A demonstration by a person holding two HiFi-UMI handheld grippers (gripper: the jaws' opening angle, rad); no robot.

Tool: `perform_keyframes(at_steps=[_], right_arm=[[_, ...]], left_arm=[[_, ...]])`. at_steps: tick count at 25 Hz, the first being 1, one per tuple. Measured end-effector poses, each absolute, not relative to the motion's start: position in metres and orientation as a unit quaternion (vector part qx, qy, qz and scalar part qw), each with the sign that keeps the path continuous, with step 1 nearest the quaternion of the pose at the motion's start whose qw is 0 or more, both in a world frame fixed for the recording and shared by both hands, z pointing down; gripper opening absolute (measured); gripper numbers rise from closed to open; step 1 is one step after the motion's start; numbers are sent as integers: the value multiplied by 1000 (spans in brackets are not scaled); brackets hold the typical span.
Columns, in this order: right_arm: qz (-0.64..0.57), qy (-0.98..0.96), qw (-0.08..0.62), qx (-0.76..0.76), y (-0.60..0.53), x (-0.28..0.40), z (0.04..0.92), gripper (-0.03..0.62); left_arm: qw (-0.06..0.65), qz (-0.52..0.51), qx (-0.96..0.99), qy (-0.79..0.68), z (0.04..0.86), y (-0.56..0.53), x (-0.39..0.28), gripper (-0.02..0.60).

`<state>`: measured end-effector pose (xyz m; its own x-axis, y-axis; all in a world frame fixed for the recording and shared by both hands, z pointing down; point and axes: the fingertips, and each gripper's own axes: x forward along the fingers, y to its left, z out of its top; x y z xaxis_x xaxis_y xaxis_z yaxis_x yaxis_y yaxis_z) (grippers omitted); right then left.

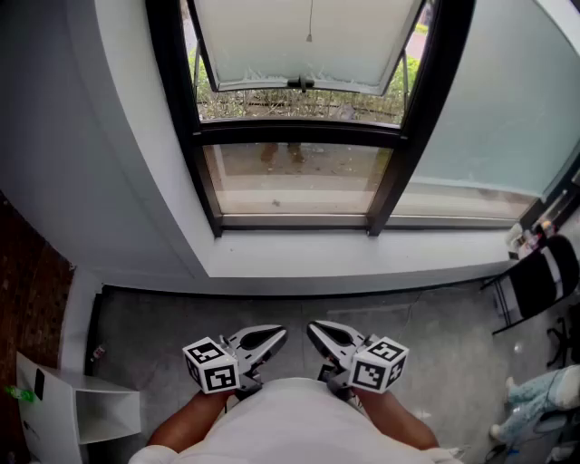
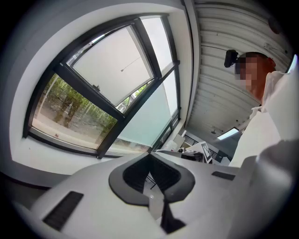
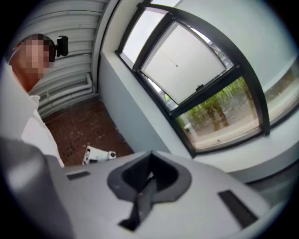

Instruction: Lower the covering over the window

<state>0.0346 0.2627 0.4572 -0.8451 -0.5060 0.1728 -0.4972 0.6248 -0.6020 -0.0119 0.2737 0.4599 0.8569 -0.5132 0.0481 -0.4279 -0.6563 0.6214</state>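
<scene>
Resting side by side, left tool point(image 1: 279, 333) and right tool point(image 1: 313, 328) each pressed together, empty. Window point(image 1: 294, 177) ahead, above both. Pull cord point(image 1: 309, 23) top cut off; covering itself unclear.

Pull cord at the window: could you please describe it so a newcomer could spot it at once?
Start at the dark-framed window ahead; its upper whitish pane tilts outward. The pull cord is the thin line hanging before that pane's middle, ending in a small knob just above the pane's dark handle. Nothing else there is thread-thin and hanging.
</scene>
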Motion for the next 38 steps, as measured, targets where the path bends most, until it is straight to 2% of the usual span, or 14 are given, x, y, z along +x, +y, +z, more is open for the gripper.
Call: perform_keyframes(at_steps=[17,22,28,38], right_arm=[[-305,906,13,-293,239,92,455,25],[-305,904,28,-297,229,124,456,26],[-285,908,12,-307,214,153,464,28],[-296,908,5,-296,186,143,480,28]], left_arm=[[295,-81,890,-338,455,245,-12,21],[285,-73,882,-369,457,238,-1,22],[280,-74,875,-388,459,233,19,23],[290,-58,867,-400,472,213,13,23]])
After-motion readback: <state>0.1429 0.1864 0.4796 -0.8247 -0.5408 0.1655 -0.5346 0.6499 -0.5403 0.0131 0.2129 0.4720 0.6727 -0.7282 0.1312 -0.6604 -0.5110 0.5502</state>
